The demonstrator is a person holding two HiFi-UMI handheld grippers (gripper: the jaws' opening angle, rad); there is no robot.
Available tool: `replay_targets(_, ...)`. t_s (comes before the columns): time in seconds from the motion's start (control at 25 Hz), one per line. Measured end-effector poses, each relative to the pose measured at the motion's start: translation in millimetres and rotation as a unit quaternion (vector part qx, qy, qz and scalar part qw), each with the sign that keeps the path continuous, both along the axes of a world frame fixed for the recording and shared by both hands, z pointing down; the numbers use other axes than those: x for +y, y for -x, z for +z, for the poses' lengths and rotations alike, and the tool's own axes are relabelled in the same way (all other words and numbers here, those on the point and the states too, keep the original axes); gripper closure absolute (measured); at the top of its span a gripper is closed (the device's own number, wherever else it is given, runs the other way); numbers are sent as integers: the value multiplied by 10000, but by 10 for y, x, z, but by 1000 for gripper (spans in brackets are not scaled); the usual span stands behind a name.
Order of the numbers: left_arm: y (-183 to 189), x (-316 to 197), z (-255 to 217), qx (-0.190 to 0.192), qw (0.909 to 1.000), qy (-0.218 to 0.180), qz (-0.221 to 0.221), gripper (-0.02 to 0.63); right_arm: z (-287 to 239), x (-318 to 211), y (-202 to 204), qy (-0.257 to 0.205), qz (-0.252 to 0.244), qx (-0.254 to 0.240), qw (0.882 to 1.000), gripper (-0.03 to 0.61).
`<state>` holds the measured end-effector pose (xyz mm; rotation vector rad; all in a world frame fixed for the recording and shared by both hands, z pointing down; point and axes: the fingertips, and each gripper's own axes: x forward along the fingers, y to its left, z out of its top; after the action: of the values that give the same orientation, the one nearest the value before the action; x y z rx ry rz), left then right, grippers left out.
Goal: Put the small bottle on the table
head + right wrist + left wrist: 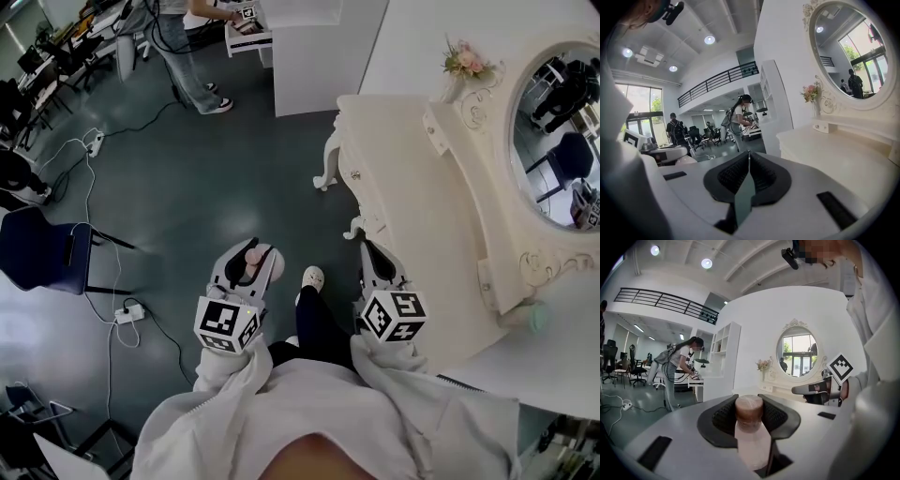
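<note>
Left gripper view shows the left gripper (749,420) pinching the small bottle (751,439), its brown cap between the pads. The right gripper (747,176) is pressed together and empty. This looks like the carry. Next, the bottle must cross to the white dressing table (422,206) on its right and go down upright.

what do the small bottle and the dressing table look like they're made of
The small bottle looks like frosted pink plastic, matte and cloudy, possibly glass; its cap is brown, ribbed, likely plastic. The dressing table seems painted wood: cream, smooth satin surface, carved curved legs.
</note>
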<state>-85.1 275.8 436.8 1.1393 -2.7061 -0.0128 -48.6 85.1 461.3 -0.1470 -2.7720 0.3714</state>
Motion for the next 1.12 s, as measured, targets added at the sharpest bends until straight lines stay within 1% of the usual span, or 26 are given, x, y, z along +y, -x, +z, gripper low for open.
replay_targets(0.12, 324, -143, -28, -48, 10000, 26, 17, 480, -44, -165, 298, -57, 38, -52, 10000, 543)
replay_targets(0.32, 832, -424, -70, -78, 9999, 55, 88, 480, -36, -466, 747, 8, 186, -28, 9998, 543)
replay_targets(0.56, 1308, -708, -62, -41, 9997, 72, 234, 480, -60, -706, 1200, -39, 240, -11, 9997, 543)
replay_targets(0.8, 1680, -1004, 0, 16, 9992, 92, 391, 480, 24, -1013, 1436, -32, 447, 148, 9989, 543)
replay_targets(1.12, 1963, -1407, 93, 87, 9977, 125, 654, 480, 121, -1321, 1659, 32, 630, 203, 9978, 543)
